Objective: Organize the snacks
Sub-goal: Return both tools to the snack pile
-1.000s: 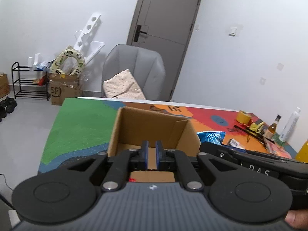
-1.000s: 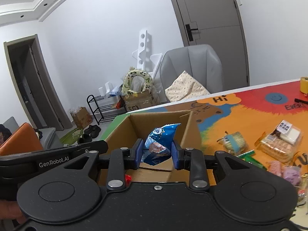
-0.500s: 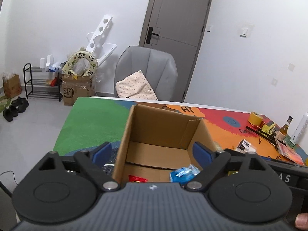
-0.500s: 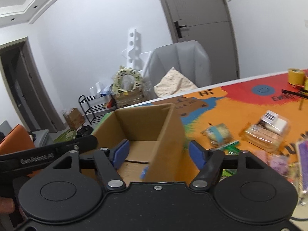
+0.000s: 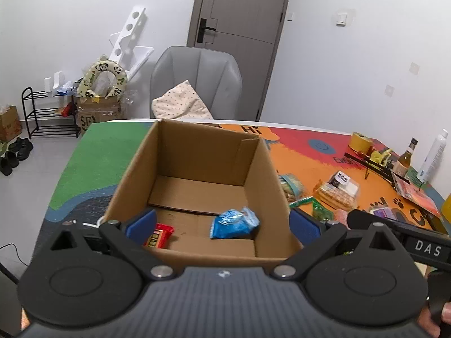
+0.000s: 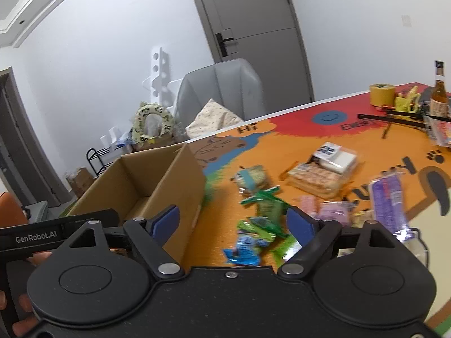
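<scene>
An open cardboard box point(image 5: 262, 169) stands on the colourful table mat; it also shows in the right wrist view point(image 6: 180, 180). Inside lie a blue snack bag point(image 5: 234, 224) and a red packet point(image 5: 158, 235). My left gripper point(image 5: 222, 226) is open and empty, just in front of the box's near wall. My right gripper point(image 6: 234, 224) is open and empty, to the right of the box over green packets point(image 6: 263, 217) and a blue packet point(image 6: 246, 249). Further right lie a clear pack of pastries point(image 6: 321, 171), a wrapped cake point(image 6: 252, 178) and purple packets point(image 6: 387, 200).
At the table's far right stand a tape roll point(image 6: 382, 94), a brown bottle point(image 6: 439, 95), a white bottle point(image 5: 432, 156) and black tools point(image 6: 394, 118). A grey chair point(image 5: 197, 79) with a cushion stands behind the table. The other gripper's handle point(image 5: 400, 231) shows at the right.
My right gripper opened and dropped the blue bag into the box, then swung right over the loose snacks. My left gripper opened and pulled back and up from the box.
</scene>
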Tool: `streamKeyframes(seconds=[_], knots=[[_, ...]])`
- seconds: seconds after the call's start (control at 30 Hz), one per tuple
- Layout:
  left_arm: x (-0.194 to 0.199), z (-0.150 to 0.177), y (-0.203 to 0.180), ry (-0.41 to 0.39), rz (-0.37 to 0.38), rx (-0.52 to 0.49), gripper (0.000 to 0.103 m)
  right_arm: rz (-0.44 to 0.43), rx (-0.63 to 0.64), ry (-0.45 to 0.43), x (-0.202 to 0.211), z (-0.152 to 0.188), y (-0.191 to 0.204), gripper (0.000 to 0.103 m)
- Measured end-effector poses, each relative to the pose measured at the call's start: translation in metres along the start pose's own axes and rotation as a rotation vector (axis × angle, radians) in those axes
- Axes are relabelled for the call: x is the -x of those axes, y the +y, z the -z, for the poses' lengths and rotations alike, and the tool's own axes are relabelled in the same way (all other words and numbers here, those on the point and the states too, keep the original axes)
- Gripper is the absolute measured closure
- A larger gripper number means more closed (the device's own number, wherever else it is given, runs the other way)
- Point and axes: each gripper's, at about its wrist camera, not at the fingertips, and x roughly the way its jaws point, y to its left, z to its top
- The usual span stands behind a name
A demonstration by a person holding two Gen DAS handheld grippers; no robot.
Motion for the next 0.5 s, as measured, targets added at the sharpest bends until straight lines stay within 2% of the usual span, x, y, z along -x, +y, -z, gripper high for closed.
streamKeyframes(seconds=[0.17,0.5], knots=[[-0.001,0.003,-0.012,0.0,0.014,-0.017,0.003,0.041,-0.021,0.0,0.003,0.002,-0.019,0.016],[-0.003,0.005,-0.047,-0.011,0.091,-0.063,0.0,0.096,-0.055,-0.013,0.017,0.006,-0.056,0.015]])
